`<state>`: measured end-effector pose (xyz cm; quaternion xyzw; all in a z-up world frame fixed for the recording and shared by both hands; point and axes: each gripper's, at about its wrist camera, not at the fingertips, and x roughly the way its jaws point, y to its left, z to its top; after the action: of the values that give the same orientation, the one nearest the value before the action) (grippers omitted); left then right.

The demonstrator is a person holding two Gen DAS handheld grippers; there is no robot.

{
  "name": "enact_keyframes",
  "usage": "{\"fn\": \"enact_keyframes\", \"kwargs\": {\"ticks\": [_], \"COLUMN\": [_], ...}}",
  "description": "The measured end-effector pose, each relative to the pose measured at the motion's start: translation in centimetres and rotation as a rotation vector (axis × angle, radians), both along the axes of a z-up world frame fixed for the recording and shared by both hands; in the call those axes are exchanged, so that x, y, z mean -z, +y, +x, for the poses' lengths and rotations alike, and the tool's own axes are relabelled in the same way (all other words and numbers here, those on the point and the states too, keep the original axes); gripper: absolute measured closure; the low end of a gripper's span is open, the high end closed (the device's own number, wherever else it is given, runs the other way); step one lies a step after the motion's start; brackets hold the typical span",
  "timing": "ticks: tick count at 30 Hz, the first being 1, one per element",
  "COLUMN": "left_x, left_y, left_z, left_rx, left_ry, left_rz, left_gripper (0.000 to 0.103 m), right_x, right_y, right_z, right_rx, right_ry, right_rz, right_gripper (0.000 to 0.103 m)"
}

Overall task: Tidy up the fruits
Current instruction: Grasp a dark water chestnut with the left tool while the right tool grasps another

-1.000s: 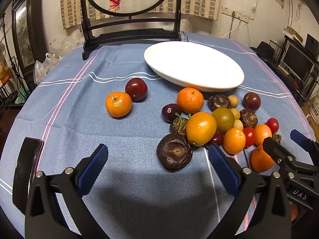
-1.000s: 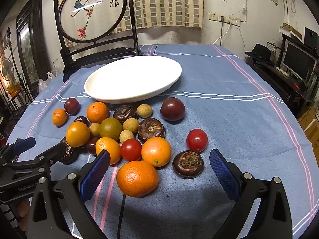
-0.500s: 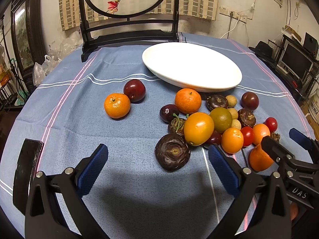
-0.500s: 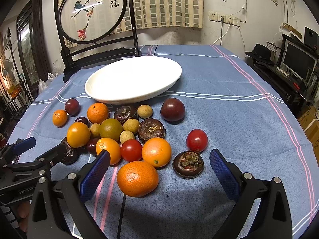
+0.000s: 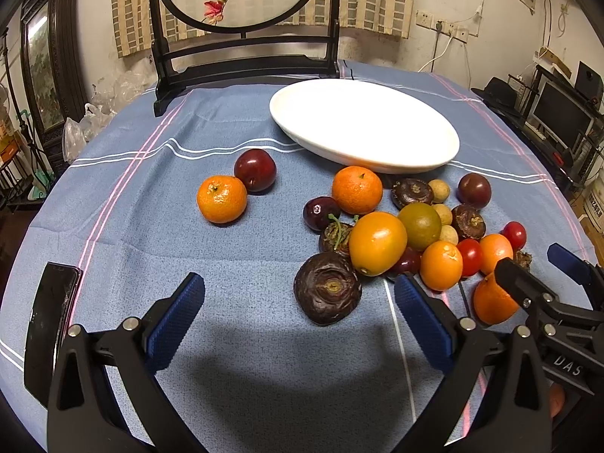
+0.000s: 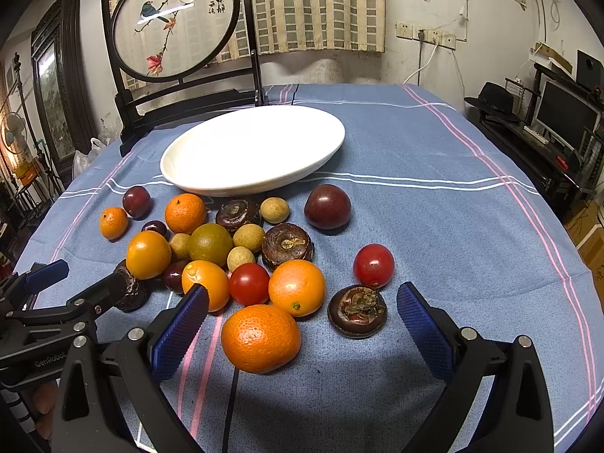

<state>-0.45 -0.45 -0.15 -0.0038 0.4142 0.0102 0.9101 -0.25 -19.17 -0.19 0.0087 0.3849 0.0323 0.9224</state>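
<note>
A heap of mixed fruit lies on the blue tablecloth in front of an empty white oval plate (image 5: 426, 128) (image 6: 181, 166). My left gripper (image 5: 298, 313) is open and empty, with a dark wrinkled fruit (image 5: 327, 293) just ahead between its fingers. A tangerine (image 5: 222, 199) and a dark plum (image 5: 255, 170) lie apart to the left. My right gripper (image 6: 302, 324) is open and empty around a large orange (image 6: 261, 338). A small dark fruit (image 6: 357, 311) and a red tomato (image 6: 373, 265) lie beside it.
A black phone (image 5: 51, 324) lies on the cloth at my left gripper's left. A dark wooden screen stand (image 6: 173, 30) rises behind the plate. The table edge drops off to the right, with a desk and monitor (image 6: 566, 113) beyond.
My left gripper has eased slightly left and back, so the fruit sits a little further right in its view. The right gripper has barely moved.
</note>
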Motion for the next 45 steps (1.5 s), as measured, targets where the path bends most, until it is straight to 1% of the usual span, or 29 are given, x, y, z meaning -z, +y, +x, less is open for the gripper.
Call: {"fn": "enact_keyframes", "kwargs": {"ticks": [2, 4, 6, 10, 12, 14, 15, 17, 18, 19, 20, 21, 25, 27, 29, 30, 33, 37, 38, 39, 41, 44, 45], "left_x": [0.3, 0.7, 1.1, 2.1, 2.3, 2.2, 2.2, 2.3, 2.5, 2.5, 2.4, 2.4, 2.4, 2.2, 1.7, 1.4, 0.7, 0.2, 0.1, 0.0, -0.4, -1.1, -1.2], "left_y": [0.1, 0.3, 0.4, 0.2, 0.2, 0.0, -0.2, -0.5, -0.7, -0.7, -0.8, -1.0, -1.2, -1.0, -0.6, -0.6, -0.2, 0.4, 0.6, 0.9, 1.3, 1.7, 1.7], "left_z": [0.2, 0.3, 0.1, -0.3, -0.1, 0.2, 0.6, 1.4, 2.0, 2.3, 2.6, 2.8, 2.2, 1.6, 0.7, 0.4, -0.7, -1.8, -1.9, -1.9, -2.2, -2.8, -2.9], "left_rx": [-0.010, -0.014, 0.009, 0.055, 0.071, 0.086, 0.103, 0.123, 0.126, 0.131, 0.137, 0.144, 0.145, 0.154, 0.158, 0.160, 0.169, 0.170, 0.168, 0.165, 0.163, 0.170, 0.171], "left_ry": [0.010, 0.028, 0.051, 0.102, 0.114, 0.118, 0.128, 0.146, 0.158, 0.155, 0.154, 0.157, 0.147, 0.152, 0.139, 0.129, 0.106, 0.087, 0.086, 0.086, 0.082, 0.053, 0.051], "left_rz": [0.006, 0.018, 0.014, 0.046, 0.042, 0.045, 0.049, 0.054, 0.057, 0.044, 0.029, 0.025, 0.034, 0.008, -0.010, -0.014, -0.037, -0.063, -0.069, -0.079, -0.096, -0.100, -0.101], "left_gripper": [0.004, 0.004, 0.004, 0.004, 0.005, 0.015, 0.025, 0.032, 0.042, 0.051, 0.057, 0.060, 0.061, 0.061, 0.061, 0.061, 0.061, 0.061, 0.061, 0.061, 0.061, 0.061, 0.061], "right_x": [0.2, 0.0, -0.3, -0.7, -0.9, -1.1, -1.2, -1.5, -1.6, -1.8, -1.8, -1.8, -1.5, -1.0, -0.3, -0.1, 0.6, 0.6, 0.6, 0.5, 0.6, 0.9, 1.0], "right_y": [-0.3, -0.7, -1.1, -1.8, -2.0, -1.9, -1.9, -1.9, -1.9, -2.0, -2.1, -2.1, -2.6, -2.8, -3.0, -3.1, -3.8, -3.6, -3.5, -3.6, -4.0, -4.2, -4.1], "right_z": [0.2, -0.1, -0.6, -1.7, -2.3, -2.8, -2.9, -3.3, -3.5, -3.7, -3.8, -3.9, -4.1, -4.0, -3.6, -3.4, -3.0, -3.2, -3.2, -3.1, -2.7, -1.7, -1.3], "right_rx": [0.003, 0.015, 0.017, 0.014, -0.004, -0.021, -0.026, -0.040, -0.046, -0.052, -0.055, -0.056, -0.071, -0.074, -0.068, -0.067, -0.097, -0.132, -0.139, -0.136, -0.114, -0.106, -0.110], "right_ry": [0.020, 0.016, 0.004, -0.017, -0.023, -0.030, -0.033, -0.043, -0.047, -0.052, -0.054, -0.053, -0.027, -0.007, 0.024, 0.037, 0.099, 0.110, 0.111, 0.114, 0.129, 0.143, 0.151], "right_rz": [0.019, 0.026, 0.032, 0.047, 0.051, 0.047, 0.043, 0.027, 0.019, 0.010, 0.003, -0.006, -0.055, -0.086, -0.130, -0.132, -0.083, -0.087, -0.093, -0.096, -0.100, -0.120, -0.125], "right_gripper": [0.003, 0.003, 0.003, 0.003, 0.003, 0.003, 0.003, 0.003, 0.003, 0.003, 0.003, 0.003, 0.003, 0.003, 0.003, 0.003, 0.003, 0.004, 0.009, 0.016, 0.023, 0.025, 0.031]}}
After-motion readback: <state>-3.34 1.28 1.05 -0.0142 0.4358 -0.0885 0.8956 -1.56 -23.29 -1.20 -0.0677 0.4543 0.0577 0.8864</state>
